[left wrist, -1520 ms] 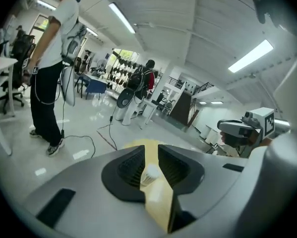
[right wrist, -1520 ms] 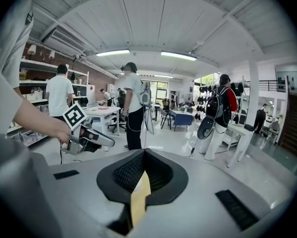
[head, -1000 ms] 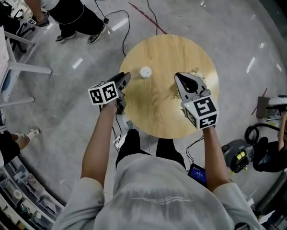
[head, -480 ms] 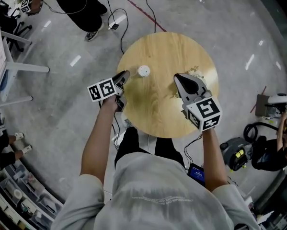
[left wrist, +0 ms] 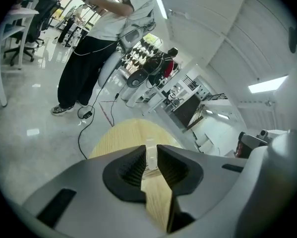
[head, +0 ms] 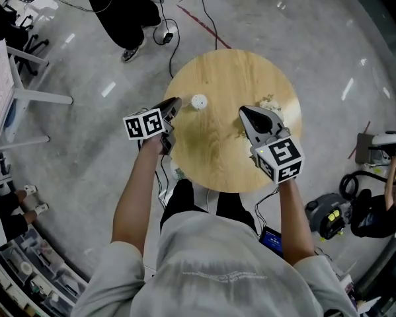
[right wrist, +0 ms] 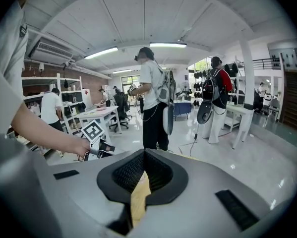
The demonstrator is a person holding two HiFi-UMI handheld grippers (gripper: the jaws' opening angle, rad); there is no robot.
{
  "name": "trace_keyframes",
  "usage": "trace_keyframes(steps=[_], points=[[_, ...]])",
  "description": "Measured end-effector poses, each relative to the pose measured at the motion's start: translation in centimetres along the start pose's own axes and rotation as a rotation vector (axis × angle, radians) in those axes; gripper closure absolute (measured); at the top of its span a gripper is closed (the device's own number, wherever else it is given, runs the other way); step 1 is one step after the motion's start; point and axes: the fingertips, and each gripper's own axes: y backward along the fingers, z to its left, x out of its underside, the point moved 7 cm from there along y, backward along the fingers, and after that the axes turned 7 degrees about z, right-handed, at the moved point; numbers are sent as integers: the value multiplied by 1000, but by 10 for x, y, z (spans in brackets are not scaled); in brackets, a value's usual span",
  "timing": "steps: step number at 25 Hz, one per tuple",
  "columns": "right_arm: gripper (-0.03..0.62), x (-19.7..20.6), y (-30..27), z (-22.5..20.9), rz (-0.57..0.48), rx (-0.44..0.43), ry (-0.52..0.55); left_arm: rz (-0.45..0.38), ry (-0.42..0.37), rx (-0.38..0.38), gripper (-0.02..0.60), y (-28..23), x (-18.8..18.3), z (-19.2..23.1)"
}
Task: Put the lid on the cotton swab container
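On round wooden table (head: 227,78), white cylindrical container (head: 198,102)

A round wooden table (head: 217,78) stands on grey floor (head: 316,32), cables (head: 163,35) trailing beyond it.

Your cotton swab container (head: 198,102), small, white and round, stands upright on the far left of the tabletop (head: 217,154). A pale object (head: 270,104) lies far right, too unclear to name.
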Motion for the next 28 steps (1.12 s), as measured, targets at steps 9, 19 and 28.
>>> trace_keyframes(steps=[9,19,28], points=[[568,4,8,7,-5,-21,-8,38,-174,-20,499,-1,-3,-28],[568,16,22,4,4,29,1,108,-412,-82,497,-12,0,-52],[568,21,26,-1,0,31,-26,221,-667,-110,482,-34,11,-77]])
